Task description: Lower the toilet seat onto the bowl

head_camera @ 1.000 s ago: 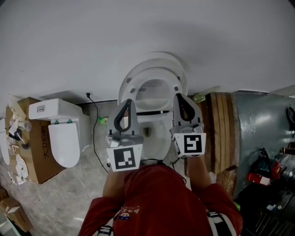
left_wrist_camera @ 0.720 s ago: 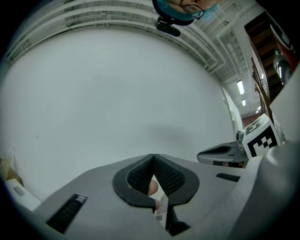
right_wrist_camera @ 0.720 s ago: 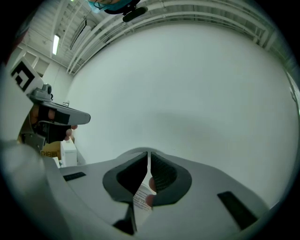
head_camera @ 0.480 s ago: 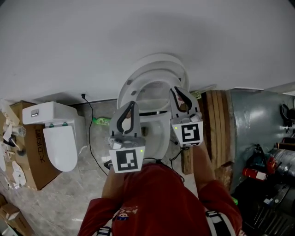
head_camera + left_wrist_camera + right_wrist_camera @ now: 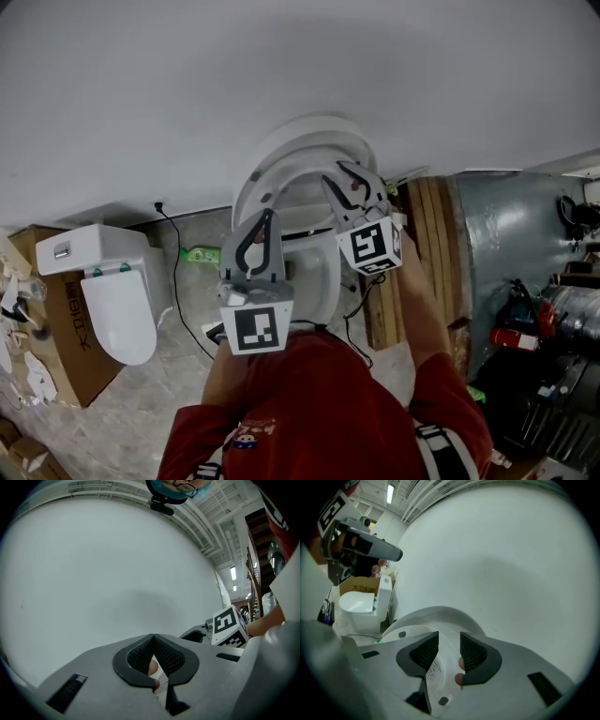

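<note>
Right gripper (image 5: 449,638): jaws part open, just been opening. The toilet seat (image 5: 446,667) shows in the gap between the pads, its underside with a printed label and a small bumper facing the camera. Neither pad presses on it. Only the right gripper view shows this. In the head view the same jaws sit at the right rim of the seat and the gap cannot be read.

Left gripper (image 5: 153,636): jaw tips closed together, nothing gripped. Its own view is filled by the white wall (image 5: 93,573), with the right gripper at the right edge; the seat does not appear there.

Seat position: raised, leaning towards the lid (image 5: 440,613) at the wall, above the bowl (image 5: 323,272), not down on it.

The head view alone shows the bowl, and stacked wooden boards (image 5: 427,244) to its right. A second toilet (image 5: 358,604) stands to the left, a cardboard box (image 5: 356,584) just behind it.
</note>
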